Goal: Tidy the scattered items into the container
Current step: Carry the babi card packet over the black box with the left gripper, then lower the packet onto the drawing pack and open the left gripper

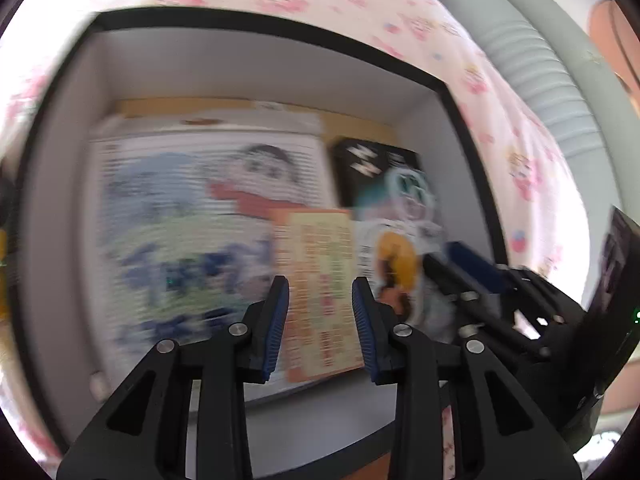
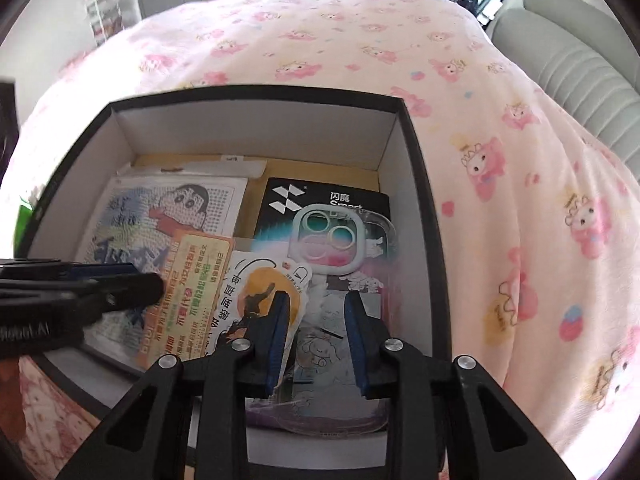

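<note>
A black box with white inner walls (image 2: 256, 132) sits on a pink patterned blanket; it also shows in the left wrist view (image 1: 256, 76). Inside lie a cartoon sheet (image 2: 168, 208), an orange card (image 2: 188, 292), a black Smart booklet (image 2: 324, 200), a clear phone case (image 2: 340, 248) and a round orange sticker (image 2: 256, 300). My left gripper (image 1: 320, 320) is open and empty above the orange card (image 1: 320, 280); it also shows at the left of the right wrist view (image 2: 120, 280). My right gripper (image 2: 316, 340) is open and empty above the phone case and sticker.
The pink blanket (image 2: 520, 200) covers the bed around the box. A grey padded headboard (image 2: 580, 52) stands at the right. A dark device (image 1: 616, 256) shows at the right edge of the left wrist view.
</note>
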The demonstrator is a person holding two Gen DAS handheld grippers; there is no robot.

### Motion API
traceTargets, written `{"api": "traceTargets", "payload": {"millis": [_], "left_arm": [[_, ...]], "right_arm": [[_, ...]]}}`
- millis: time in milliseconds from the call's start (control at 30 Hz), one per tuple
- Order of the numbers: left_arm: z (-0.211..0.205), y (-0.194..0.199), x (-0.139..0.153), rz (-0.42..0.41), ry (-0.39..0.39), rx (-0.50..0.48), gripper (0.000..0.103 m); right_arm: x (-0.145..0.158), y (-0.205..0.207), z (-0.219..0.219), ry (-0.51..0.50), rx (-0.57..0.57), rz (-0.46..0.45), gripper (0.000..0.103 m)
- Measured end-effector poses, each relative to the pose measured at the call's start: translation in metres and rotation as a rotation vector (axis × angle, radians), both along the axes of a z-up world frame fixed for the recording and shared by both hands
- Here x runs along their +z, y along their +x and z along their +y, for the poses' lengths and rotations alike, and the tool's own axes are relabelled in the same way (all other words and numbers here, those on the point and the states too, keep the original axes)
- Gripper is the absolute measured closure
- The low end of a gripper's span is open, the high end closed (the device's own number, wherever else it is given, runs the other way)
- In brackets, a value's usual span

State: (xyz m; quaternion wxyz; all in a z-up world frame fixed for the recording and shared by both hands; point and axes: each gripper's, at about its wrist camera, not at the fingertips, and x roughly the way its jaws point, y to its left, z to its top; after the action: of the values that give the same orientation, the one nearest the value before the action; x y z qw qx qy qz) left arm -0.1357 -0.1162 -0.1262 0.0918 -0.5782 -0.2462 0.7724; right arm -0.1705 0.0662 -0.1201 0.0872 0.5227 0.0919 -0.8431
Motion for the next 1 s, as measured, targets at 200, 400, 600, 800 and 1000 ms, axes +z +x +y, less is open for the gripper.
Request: {"api": "traceTargets", "payload": {"millis": [200, 400, 600, 800, 1000], "left_arm": [[0.002, -0.004, -0.006, -0.057, -0.049, -0.038, 0.081], [-0.026, 0.01, 0.002, -0.094, -0.169, 0.02, 0.081], [-0.057, 0.027, 0.033, 0.008, -0.111, 0.08, 0.08], [-0.055, 0.021, 0.013, -0.025, 0.015, 0.01, 0.079], [-0.065, 0.02, 0.005, -0.128, -0.161, 0.064, 0.079]], "right_arm": [[-0.011, -0.002, 0.005, -0.064, 0.002, -0.081, 0.079], [-0.011, -0.002, -0.002, -0.15, 0.035, -0.14, 0.075], [-0.008, 0.007, -0.025, -0.344, 0.152, -0.218, 0.076], [0.013, 0.012, -0.002, -0.232, 0.012, -0.082, 0.076], [0.01, 0.009, -0.007, -0.248, 0.062, -0.11, 0.076]]}}
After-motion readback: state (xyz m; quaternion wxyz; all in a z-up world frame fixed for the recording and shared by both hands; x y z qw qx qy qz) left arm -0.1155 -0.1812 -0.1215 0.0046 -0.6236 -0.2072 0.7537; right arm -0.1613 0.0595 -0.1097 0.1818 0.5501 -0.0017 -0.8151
